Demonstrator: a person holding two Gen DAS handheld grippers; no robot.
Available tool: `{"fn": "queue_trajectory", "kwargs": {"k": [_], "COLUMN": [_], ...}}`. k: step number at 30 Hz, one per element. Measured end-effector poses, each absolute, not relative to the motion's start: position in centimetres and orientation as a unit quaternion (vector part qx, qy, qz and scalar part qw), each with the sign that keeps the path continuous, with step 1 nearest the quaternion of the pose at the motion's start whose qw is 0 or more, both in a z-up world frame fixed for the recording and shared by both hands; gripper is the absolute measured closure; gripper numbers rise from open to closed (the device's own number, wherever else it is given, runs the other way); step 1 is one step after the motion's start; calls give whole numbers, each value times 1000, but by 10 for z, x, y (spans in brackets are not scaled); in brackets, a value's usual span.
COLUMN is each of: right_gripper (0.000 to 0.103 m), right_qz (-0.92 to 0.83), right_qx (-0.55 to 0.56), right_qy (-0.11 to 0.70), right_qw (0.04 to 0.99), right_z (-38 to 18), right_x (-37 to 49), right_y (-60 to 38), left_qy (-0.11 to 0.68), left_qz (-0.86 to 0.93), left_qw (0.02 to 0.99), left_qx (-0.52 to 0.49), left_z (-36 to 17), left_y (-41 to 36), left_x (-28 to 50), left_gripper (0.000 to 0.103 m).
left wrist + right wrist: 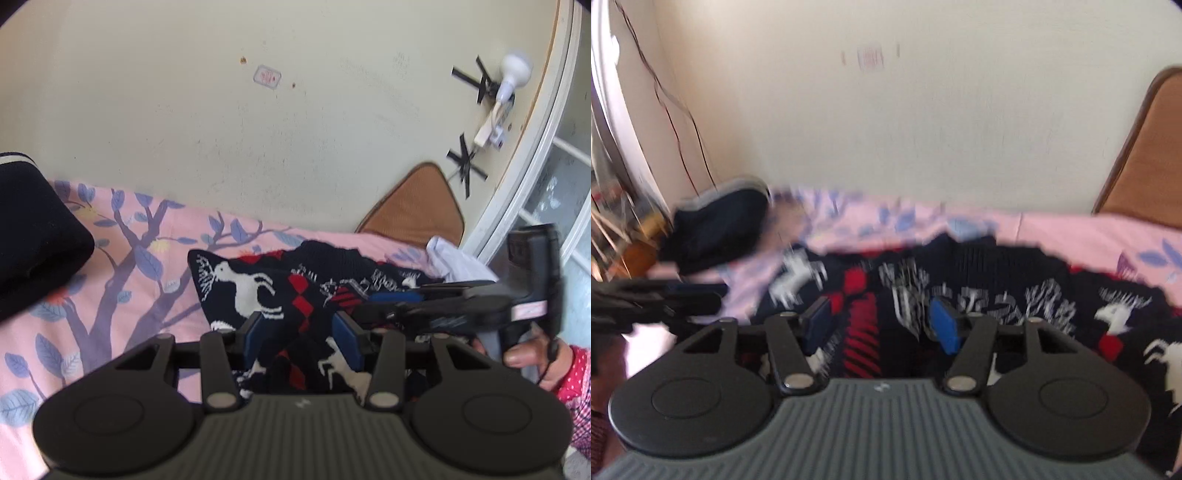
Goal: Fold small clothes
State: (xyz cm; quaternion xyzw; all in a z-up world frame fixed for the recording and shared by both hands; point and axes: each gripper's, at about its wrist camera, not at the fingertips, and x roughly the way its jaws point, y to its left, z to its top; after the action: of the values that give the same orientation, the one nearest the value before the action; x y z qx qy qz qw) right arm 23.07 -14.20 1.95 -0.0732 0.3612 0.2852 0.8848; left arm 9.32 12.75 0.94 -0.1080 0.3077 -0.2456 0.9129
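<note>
Navy knitted sweater [280,291] with white deer, spread on the pink bed sheet [122,295].
Left tongs [301,332] and right tongs [882,325] both part-open over it, gripping nothing; a dark folded garment [33,240] at nine o'clock.

Both views are lit by soft, even daylight. In the left wrist view the brightest area is the window [554,192] at three o'clock, and the lamp bulb [515,72] at two o'clock looks pale and slightly washed out. The wall [258,129] is evenly lit with no hard shadows or glare. This view is mostly sharp, though the other device [480,295] at three o'clock is smeared. The right wrist view is heavily motion-blurred: the patterned sweater [960,288] and pink bedsheet [1071,229] streak sideways, and wall marks double. Fisheye bending curves the edges, with dark corners at eleven and one o'clock.
</note>
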Motion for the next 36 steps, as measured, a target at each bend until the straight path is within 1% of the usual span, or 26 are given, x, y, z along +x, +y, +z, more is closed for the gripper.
{"fn": "queue_trajectory", "kwargs": {"k": [1,2,3,11,13,14,16,17,19,20,21,23,25,26,27,28,29,31,34,36], "right_gripper": [81,82,81,80,79,80,85,86,86,82,82,76,73,72,71,69,69,69,67,67], "right_qz": [268,256,242,308,346,353,325,334,335,340,345,348,345,343,342,340,337,329,319,320], "right_qx": [-129,-165,-185,-78,-45,-42,-67,-30,32,49,55,53,48,49,56,65,75,94,133,159], "right_qy": [340,312,306,271,284,304,333,324,340,330,316,296,283,279,278,279,281,286,295,295], "right_qw": [892,900,902,909,893,884,882,884,878,879,882,888,893,895,896,896,896,895,891,886], "right_z": [11,10,11,50,44,35,7,3,9,13,18,27,30,30,29,27,23,15,6,4], "right_x": [226,221,218,179,173,171,177,177,179,174,167,151,138,132,128,126,126,126,127,125], "right_y": [-132,-126,-120,-152,-152,-154,-153,-164,-178,-183,-188,-197,-206,-212,-219,-225,-230,-242,-257,-269], "left_qy": [313,319,323,317,319,321,330,334,343,348,355,366,371,375,380,386,394,398,390,386], "left_qz": [-242,-239,-238,-201,-189,-185,-186,-193,-220,-229,-237,-233,-227,-228,-228,-222,-219,-211,-201,-213], "left_qw": [913,913,912,924,924,924,921,917,905,900,894,892,895,894,893,894,892,891,896,888], "left_qx": [-99,-91,-87,-79,-88,-91,-95,-100,-119,-130,-136,-127,-98,-86,-71,-56,-48,-53,-74,-132], "left_z": [8,6,4,7,7,5,2,-1,-6,-7,-9,-8,-5,-4,-4,-5,-6,-5,11,26], "left_y": [125,123,123,135,143,145,147,148,150,150,148,143,136,132,128,122,117,110,106,111], "left_x": [94,94,95,95,97,99,102,103,105,106,107,104,94,89,82,78,74,66,49,38], "left_gripper": [61,61,61,61,61,61,61,61,58,54,54,54,58,62,71,78,93,93,93,93]}}
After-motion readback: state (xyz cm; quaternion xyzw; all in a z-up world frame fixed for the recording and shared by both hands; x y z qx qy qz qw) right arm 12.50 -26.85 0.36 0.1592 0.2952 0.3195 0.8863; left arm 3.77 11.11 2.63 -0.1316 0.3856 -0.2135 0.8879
